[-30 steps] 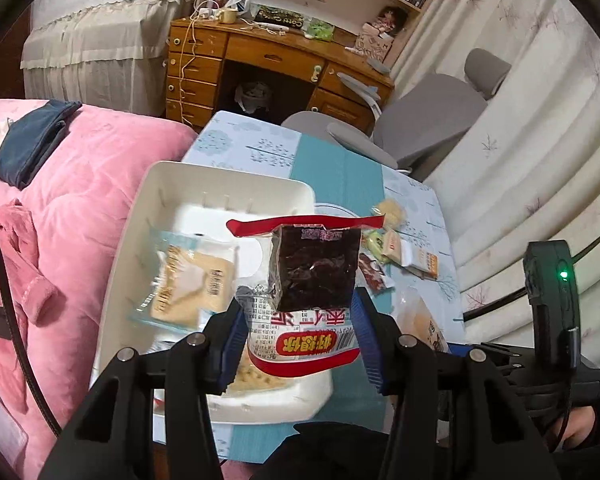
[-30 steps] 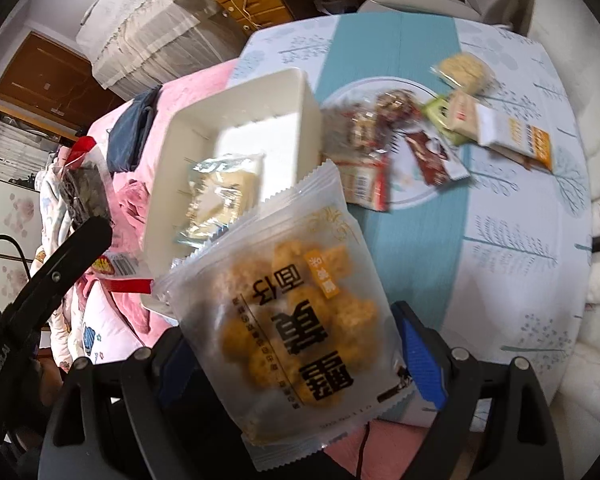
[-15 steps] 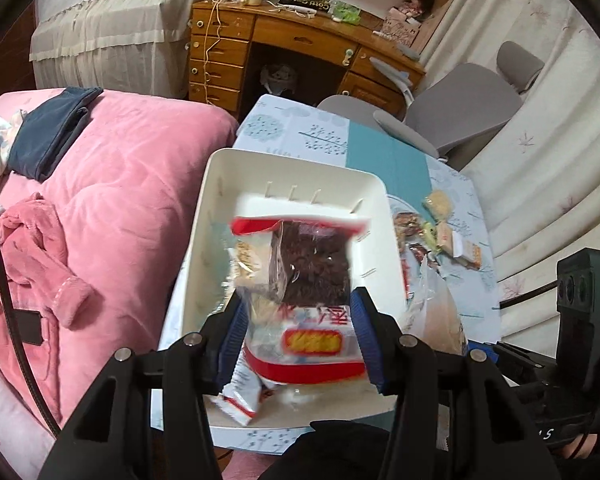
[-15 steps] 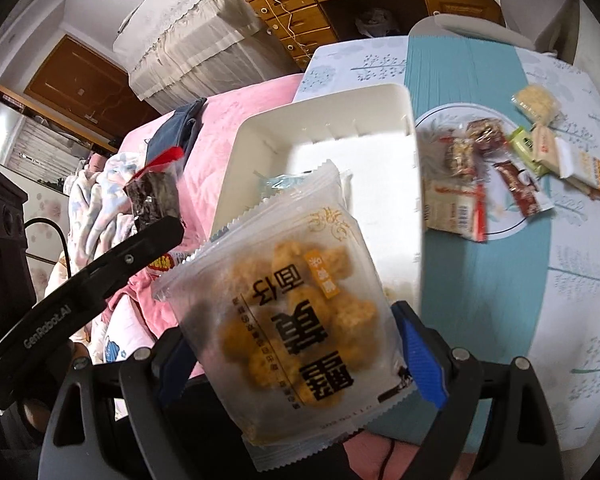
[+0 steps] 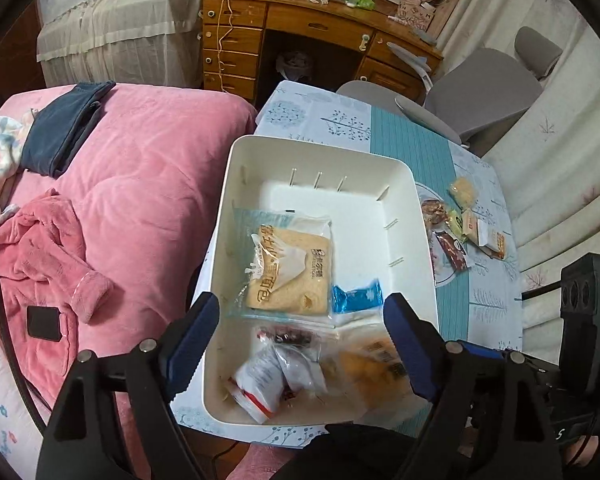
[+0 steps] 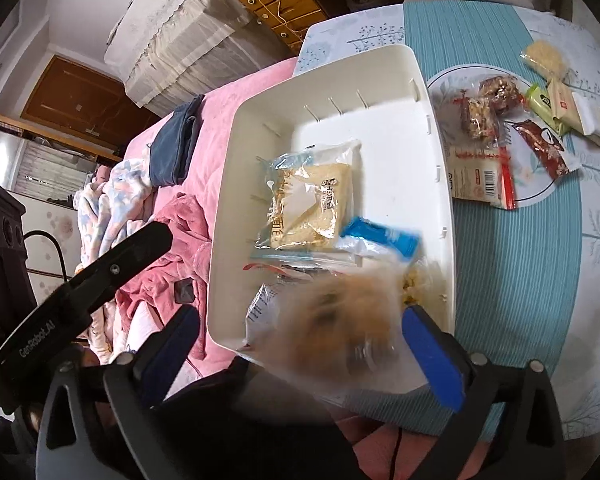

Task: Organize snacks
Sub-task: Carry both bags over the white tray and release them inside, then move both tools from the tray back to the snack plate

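Inside the white bin (image 5: 260,148), at its near end, a clear puffed-snack bag (image 6: 340,320) is seen blurred between the spread jaws of the right tool (image 6: 300,340), seemingly released. Light, crinkly, crushable film is judged best pinched at a sealed edge. Beside it a red-trimmed packet (image 5: 264,384) lies below the left tool (image 5: 300,340), also spread; farther in rests a bread pack (image 5: 288,264).
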A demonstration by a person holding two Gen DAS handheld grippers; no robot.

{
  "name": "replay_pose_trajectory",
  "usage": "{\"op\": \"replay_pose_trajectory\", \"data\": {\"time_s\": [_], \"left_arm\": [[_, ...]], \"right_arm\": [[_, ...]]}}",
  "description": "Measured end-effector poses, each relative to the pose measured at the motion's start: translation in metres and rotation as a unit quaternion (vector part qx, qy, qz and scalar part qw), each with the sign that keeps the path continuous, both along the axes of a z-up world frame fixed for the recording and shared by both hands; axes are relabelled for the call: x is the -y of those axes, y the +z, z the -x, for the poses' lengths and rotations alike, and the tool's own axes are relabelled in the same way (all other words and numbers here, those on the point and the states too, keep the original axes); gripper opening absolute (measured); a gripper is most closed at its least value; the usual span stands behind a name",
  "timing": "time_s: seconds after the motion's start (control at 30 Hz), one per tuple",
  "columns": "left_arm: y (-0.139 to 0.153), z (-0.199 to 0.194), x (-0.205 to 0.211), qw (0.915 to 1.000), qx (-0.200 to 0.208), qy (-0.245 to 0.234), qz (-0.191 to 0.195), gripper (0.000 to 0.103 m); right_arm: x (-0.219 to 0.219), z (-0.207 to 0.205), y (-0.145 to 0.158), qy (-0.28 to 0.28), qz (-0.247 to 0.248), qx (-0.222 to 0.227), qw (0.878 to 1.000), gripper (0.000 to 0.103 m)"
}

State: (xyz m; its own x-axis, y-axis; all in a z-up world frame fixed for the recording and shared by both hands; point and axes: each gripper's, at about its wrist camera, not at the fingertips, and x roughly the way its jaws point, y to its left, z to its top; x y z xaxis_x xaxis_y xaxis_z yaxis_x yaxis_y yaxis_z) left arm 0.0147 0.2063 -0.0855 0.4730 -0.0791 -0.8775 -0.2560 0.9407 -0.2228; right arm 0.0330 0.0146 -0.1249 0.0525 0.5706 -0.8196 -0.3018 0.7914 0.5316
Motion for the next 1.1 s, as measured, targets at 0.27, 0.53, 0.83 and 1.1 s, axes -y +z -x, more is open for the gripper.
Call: {"op": "replay_pose_trajectory", "data": {"time_s": [0.27, 0.53, 0.83, 1.1], "left_arm": [[0.0, 0.002, 0.011, 0.9999, 0.002, -0.015, 0.0, 0.085], [0.006, -0.009, 0.034, 0.9986, 0.013, -0.052, -0.001, 0.085], [0.015, -0.032, 0.089, 0.9938, 0.008, -0.111, -0.003, 0.085], [0.019, -0.053, 0.143, 0.9891, 0.002, -0.147, 0.006, 0.085]], "right_arm": [[0.011, 0.008, 0.004, -0.019, 0.0, 0.01, 1.0, 0.103], [0.044, 0.012, 0.013, -0.075, 0.011, 0.044, 0.996, 0.103], [0.091, 0.016, 0.022, -0.13, 0.06, 0.094, 0.985, 0.101], [0.139, 0.013, 0.025, -0.159, 0.088, 0.118, 0.976, 0.098]]}}
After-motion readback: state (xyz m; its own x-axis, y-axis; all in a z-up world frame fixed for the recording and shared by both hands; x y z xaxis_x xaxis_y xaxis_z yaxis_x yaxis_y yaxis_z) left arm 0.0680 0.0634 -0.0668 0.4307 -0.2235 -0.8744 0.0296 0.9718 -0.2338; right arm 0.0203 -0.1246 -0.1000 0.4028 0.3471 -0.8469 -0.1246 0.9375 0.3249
